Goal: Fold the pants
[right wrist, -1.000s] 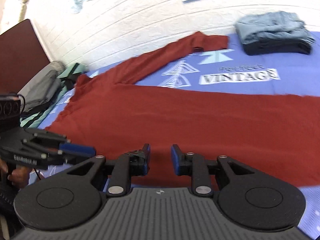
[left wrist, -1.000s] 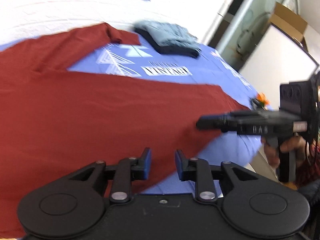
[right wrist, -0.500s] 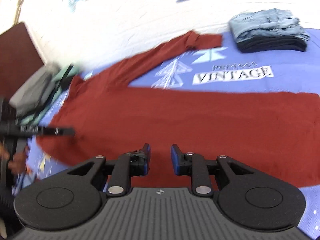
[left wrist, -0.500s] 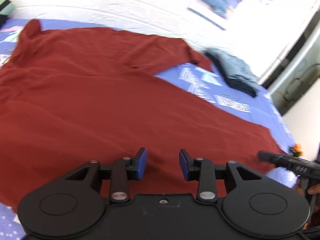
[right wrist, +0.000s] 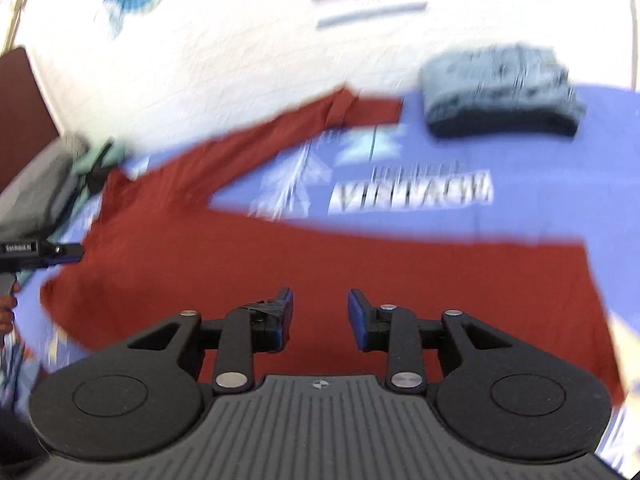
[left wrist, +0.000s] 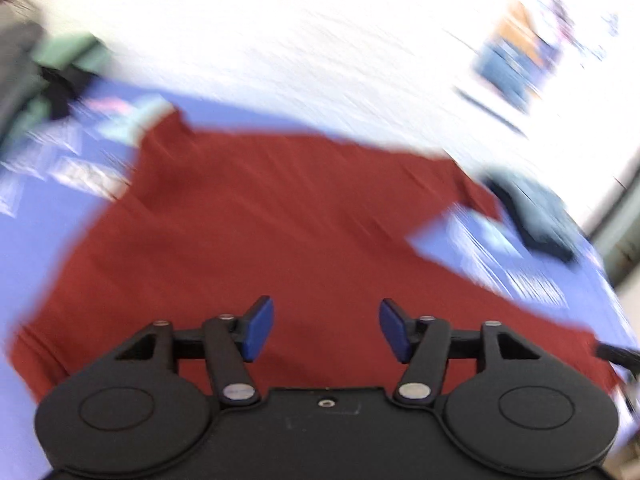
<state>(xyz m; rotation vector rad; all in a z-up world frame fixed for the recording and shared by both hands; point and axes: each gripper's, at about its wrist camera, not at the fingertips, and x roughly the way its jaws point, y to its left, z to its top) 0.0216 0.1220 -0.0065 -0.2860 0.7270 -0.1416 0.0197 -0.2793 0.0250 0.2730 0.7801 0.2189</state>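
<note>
Dark red pants (left wrist: pixel 280 232) lie spread flat on a blue printed bed sheet (left wrist: pixel 48 232), legs apart; they also show in the right wrist view (right wrist: pixel 360 272). My left gripper (left wrist: pixel 326 330) is open and empty above the pants' near edge, toward the waist end. My right gripper (right wrist: pixel 320 316) is open and empty above the near leg. In the right wrist view the left gripper (right wrist: pixel 60 254) reaches in at the far left by the waist. Both views are motion-blurred.
A folded stack of grey-blue and dark clothes (right wrist: pixel 500 92) sits on the sheet at the back right, also in the left wrist view (left wrist: pixel 540 216). Grey and green bedding (right wrist: pixel 44 192) lies at the left. A white brick wall (right wrist: pixel 240 48) runs behind the bed.
Both grippers have swung left over the pants, the left one toward the waist end. The left jaws have opened wider. The right jaws have opened slightly.
</note>
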